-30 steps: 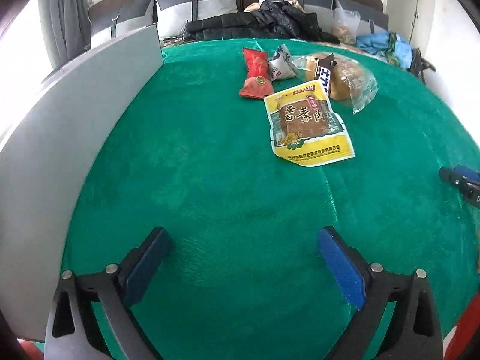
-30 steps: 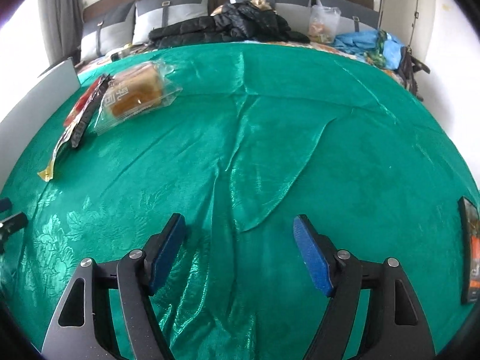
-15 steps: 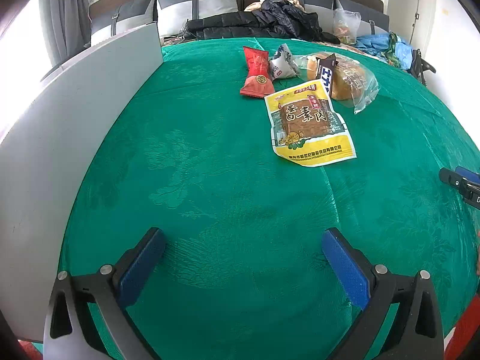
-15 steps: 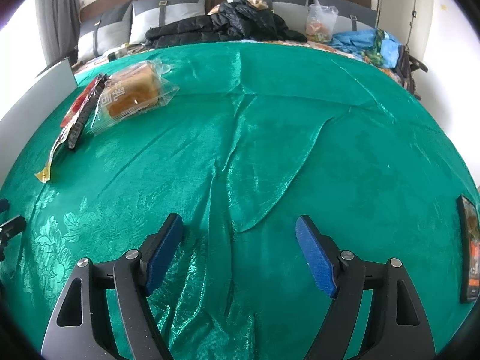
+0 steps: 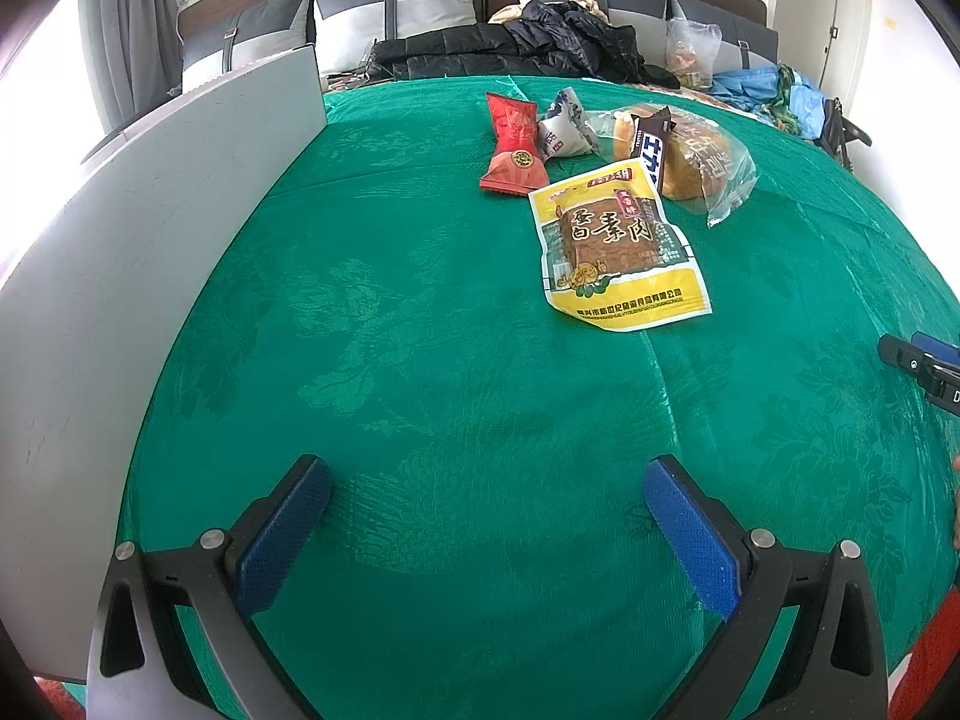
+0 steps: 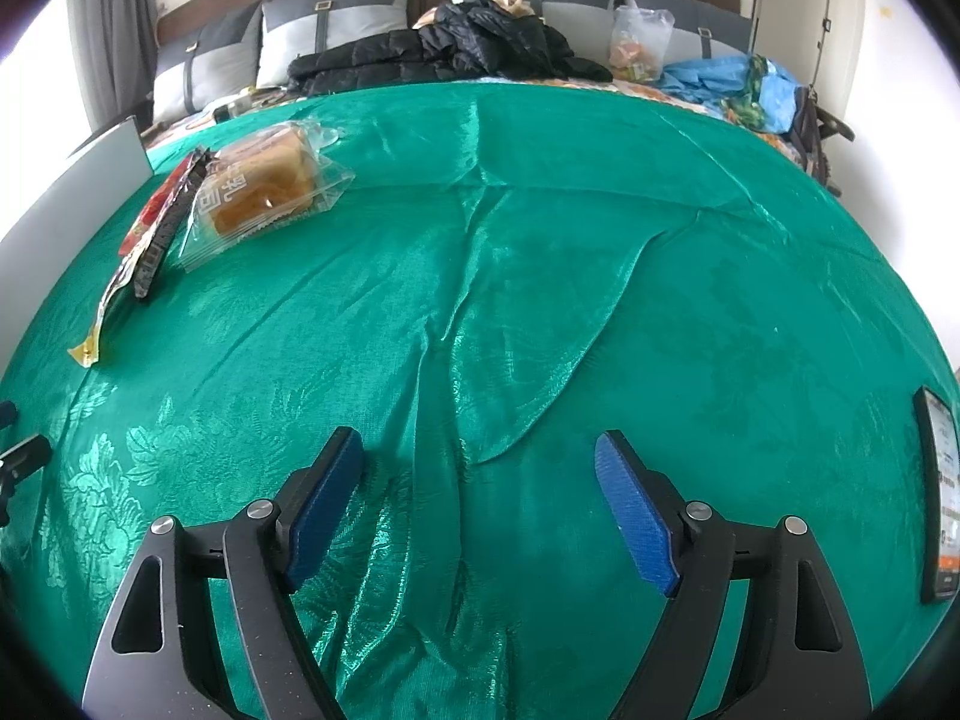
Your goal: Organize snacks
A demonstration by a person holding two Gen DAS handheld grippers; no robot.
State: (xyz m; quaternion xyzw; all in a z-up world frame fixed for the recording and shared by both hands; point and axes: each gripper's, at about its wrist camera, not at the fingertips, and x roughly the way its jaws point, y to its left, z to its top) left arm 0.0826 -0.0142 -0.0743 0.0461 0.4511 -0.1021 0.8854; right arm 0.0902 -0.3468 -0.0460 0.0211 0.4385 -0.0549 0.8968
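your left gripper (image 5: 486, 516) has black angular fingers with triangular cut-outs, silver round screws behind each pad, and dimpled blue pads (image 5: 690, 540) lining the inner faces. your right gripper (image 6: 480, 501) looks the same: black frame, silver screws, blue pads (image 6: 324, 504).

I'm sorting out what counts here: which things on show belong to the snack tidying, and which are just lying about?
For the job:
yellow snack packet
red packet
white wrapped snack
bagged bread
dark bar

Lying about:
black jacket
pillows
blue cloth
grey board
phone
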